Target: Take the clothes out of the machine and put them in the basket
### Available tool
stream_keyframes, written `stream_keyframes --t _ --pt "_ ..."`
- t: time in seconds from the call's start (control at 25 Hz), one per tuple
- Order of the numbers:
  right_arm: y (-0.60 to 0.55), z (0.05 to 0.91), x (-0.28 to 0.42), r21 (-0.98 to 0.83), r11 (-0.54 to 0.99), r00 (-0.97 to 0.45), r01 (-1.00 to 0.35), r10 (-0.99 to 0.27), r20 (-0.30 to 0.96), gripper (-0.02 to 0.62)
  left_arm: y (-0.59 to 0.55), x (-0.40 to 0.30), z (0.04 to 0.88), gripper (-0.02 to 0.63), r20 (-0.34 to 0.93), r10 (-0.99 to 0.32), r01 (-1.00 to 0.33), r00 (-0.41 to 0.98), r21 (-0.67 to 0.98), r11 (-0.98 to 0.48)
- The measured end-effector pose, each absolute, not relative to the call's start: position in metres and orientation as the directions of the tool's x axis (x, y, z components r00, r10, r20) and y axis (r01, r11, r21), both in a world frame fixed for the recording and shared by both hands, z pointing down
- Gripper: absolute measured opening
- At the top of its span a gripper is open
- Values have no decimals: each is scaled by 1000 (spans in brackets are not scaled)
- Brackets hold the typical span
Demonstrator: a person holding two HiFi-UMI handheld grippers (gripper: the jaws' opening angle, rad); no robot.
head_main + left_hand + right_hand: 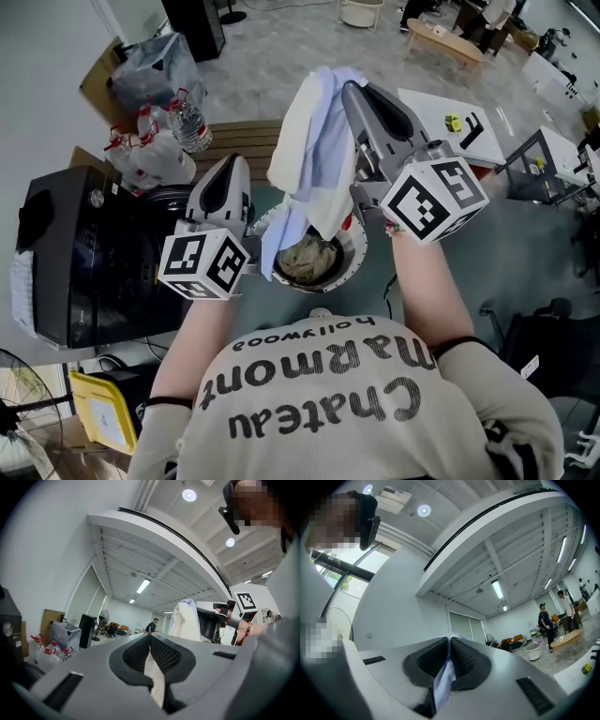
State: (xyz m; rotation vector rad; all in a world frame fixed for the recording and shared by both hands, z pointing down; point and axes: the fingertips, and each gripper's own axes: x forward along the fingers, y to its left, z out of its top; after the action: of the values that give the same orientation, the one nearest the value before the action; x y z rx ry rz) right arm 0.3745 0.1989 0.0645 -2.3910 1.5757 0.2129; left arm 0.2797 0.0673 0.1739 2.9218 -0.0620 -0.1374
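Observation:
A pale blue and cream garment (314, 141) hangs from my right gripper (349, 89), which is raised and shut on it. In the right gripper view a blue fold (443, 686) is pinched between the pads of the right gripper (450, 639). My left gripper (236, 173) is lower and to the left. In its own view, the left gripper (150, 637) is shut on a strip of cream cloth (154, 679). The garment's lower end dangles over the machine's round opening (354, 267), where beige clothes (305, 258) lie inside. The left gripper view also shows the hanging garment (185, 618).
A black box-shaped unit (84, 253) stands left of the machine. Bags of plastic bottles (155, 141) and a wooden bench (246, 141) lie beyond it. A yellow container (98, 412) sits low at the left. A white table (473, 127) is at the right.

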Motion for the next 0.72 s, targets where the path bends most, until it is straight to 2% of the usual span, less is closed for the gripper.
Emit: stream_keyframes --t 0.4,0.72 --pt "216 82 396 -156 -341 372 -927 -893 -253 41 90 294 183 14 -73 -74 -57 995 212 -975" --pt "209 134 393 -167 -292 316 -942 -937 -147 41 104 287 195 14 -48 -125 -112 991 206 -972"
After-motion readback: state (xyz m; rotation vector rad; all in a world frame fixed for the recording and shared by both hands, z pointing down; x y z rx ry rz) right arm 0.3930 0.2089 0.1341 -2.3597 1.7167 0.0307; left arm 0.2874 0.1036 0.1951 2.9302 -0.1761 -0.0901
